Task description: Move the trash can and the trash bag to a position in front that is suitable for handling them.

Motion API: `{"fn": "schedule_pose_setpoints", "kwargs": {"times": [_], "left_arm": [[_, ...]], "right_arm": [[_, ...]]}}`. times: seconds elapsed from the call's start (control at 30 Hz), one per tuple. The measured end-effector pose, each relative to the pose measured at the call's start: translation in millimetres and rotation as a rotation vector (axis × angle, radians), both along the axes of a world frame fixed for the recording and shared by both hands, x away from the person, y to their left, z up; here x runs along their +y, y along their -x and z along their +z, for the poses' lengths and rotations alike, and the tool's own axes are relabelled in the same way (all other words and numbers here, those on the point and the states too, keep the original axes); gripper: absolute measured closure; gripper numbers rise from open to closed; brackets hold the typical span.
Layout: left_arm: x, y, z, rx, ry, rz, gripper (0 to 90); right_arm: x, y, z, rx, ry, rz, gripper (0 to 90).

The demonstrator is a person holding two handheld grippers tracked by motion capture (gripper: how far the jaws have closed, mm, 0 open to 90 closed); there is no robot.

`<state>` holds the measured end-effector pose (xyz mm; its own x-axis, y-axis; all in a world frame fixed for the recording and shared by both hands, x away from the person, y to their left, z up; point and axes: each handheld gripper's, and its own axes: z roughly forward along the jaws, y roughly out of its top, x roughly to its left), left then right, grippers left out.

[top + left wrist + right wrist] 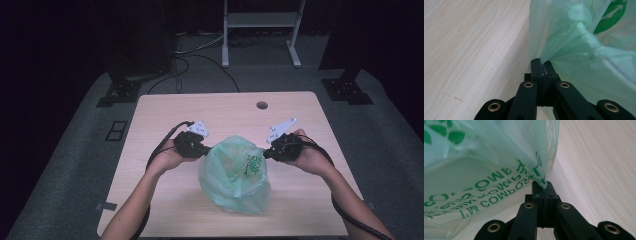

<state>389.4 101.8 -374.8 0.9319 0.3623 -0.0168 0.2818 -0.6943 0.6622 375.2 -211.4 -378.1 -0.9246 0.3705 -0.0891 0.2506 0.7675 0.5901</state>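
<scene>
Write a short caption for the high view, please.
Left claw and right claw pinch a green plastic bag.

The bag (234, 172) is thin plastic film, pale green and half transparent, with a soft gloss and many fine wrinkles; dark green print (499, 187) sits flat on it. Where the film is pinched, it gathers in tight folds (564, 50). The counter (165, 107) looks like light wood or wood laminate, smooth and matt, with a fine straight grain. The fingers (541, 72) of the left gripper (206, 149) are black, matt, like hard plastic, and small brass-coloured metal rivets (528, 85) shine in their links. The right gripper (266, 153) has the same black matt finish. Each gripper carries a pale grey plate (199, 127), smooth and dull. The floor (390, 140) is grey and looks like rough carpet.
</scene>
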Motion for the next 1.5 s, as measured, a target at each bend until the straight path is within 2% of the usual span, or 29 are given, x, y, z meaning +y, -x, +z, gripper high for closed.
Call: {"fn": "schedule_pose_setpoints", "kwargs": {"times": [0.2,0.37,0.47,0.57,0.67,0.73,0.87,1.07,1.3,1.43,1.5], "left_arm": [[-1.2,-0.7,-9.1,0.029,-0.019,-0.005,89.8],[2.0,1.3,-10.5,0.034,-0.011,0.001,89.6],[6.1,1.7,-8.4,0.034,-0.004,0.007,76.8],[9.6,3.6,-5.2,0.03,-0.006,0.01,63.5],[14.0,6.6,-0.1,0.019,-0.004,0.008,54.5],[16.5,9.0,2.4,0.017,-0.004,0.01,50.7],[22.7,16.4,7.0,0.009,-0.009,0.012,45.0],[28.0,31.3,11.7,0.0,-0.004,-0.009,42.8],[28.9,44.6,10.2,0.005,-0.013,-0.029,41.2],[28.7,47.2,7.7,0.006,-0.015,-0.026,40.1],[28.0,47.2,7.0,-0.002,-0.018,-0.019,39.6]], "right_arm": [[-0.5,1.4,-9.1,0.029,0.017,0.005,90.0],[-3.2,1.8,-13.0,0.047,0.012,-0.004,90.0],[-6.9,2.1,-10.3,0.063,-0.012,-0.006,77.5],[-11.4,4.1,-4.1,0.083,-0.032,-0.002,72.7],[-16.8,7.1,4.9,0.098,-0.049,0.0,63.6],[-20.8,9.6,12.2,0.091,-0.054,-0.005,59.9],[-30.1,16.4,32.9,0.058,-0.085,-0.013,58.2],[-30.0,33.1,61.9,0.018,-0.136,0.027,57.6],[-8.9,51.8,68.9,0.007,-0.161,0.121,58.4],[2.2,52.5,63.8,-0.007,-0.119,0.132,60.0],[5.6,50.4,59.6,-0.032,-0.093,0.118,60.3]]}}
